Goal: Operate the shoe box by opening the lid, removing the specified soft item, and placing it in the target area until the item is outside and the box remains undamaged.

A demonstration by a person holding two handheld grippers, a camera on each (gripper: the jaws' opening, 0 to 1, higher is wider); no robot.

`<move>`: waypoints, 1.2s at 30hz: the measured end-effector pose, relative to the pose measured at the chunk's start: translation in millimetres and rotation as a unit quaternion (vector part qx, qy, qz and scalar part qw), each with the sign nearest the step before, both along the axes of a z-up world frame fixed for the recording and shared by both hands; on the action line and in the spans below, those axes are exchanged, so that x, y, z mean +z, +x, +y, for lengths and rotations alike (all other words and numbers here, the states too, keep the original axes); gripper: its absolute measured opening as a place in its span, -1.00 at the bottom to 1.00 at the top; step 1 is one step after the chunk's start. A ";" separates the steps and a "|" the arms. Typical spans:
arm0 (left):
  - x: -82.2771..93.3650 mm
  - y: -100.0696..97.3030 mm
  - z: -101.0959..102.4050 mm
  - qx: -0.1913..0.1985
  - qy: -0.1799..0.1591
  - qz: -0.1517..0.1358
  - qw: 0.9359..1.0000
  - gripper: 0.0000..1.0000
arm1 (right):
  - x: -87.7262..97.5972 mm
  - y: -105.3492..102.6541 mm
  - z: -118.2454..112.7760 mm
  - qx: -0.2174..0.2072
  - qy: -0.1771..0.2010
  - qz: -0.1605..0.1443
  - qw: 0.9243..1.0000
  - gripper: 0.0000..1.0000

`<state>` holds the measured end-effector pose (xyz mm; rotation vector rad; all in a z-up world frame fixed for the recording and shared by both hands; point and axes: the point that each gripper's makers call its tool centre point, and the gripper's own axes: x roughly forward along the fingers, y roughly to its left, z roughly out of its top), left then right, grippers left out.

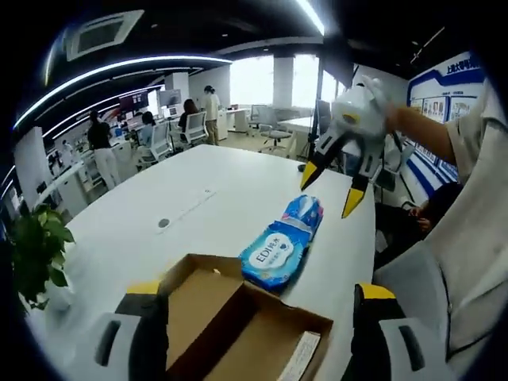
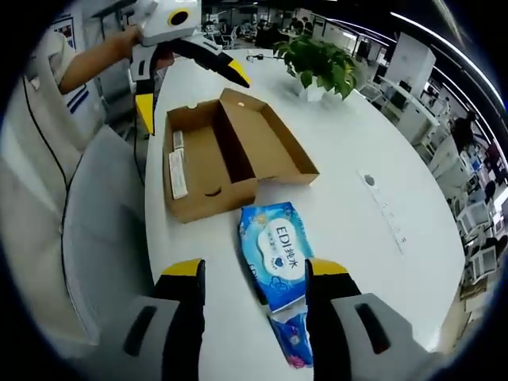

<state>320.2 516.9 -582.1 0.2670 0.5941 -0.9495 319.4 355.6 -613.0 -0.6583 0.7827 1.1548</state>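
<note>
The soft blue plastic wet-wipe pack (image 2: 277, 255) lies on the white worktop (image 2: 357, 230) at lower centre, beside the open brown cardboard shoe box (image 2: 226, 151), likely light and squashy, best pinched mid-body; each hand-held gripper, right (image 2: 255, 274) and left (image 1: 262, 295), gapes wide, holding nothing.

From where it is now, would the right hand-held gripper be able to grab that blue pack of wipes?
Probably yes. The right hand-held gripper is open, the wipes pack lies flat on the white table right between its tips, beside the open cardboard box, and nothing covers it.
</note>
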 end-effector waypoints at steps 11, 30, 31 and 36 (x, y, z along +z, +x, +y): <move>-15.6 -18.1 58.9 0.068 0.017 -0.001 0.998 0.99 | -11.7 -8.4 48.1 0.036 0.017 0.013 0.999 -0.04; -52.3 -50.2 151.3 0.189 0.046 0.031 0.980 0.72 | -45.6 -26.3 112.3 0.120 0.024 0.036 0.992 -0.07; -54.0 -51.2 154.6 0.194 0.047 0.033 0.979 0.67 | -47.2 -26.4 114.0 0.121 0.023 0.036 0.992 -0.07; -63.3 -54.5 176.1 0.234 0.052 0.043 0.970 0.38 | -58.5 -29.1 127.0 0.135 0.022 0.040 0.990 -0.07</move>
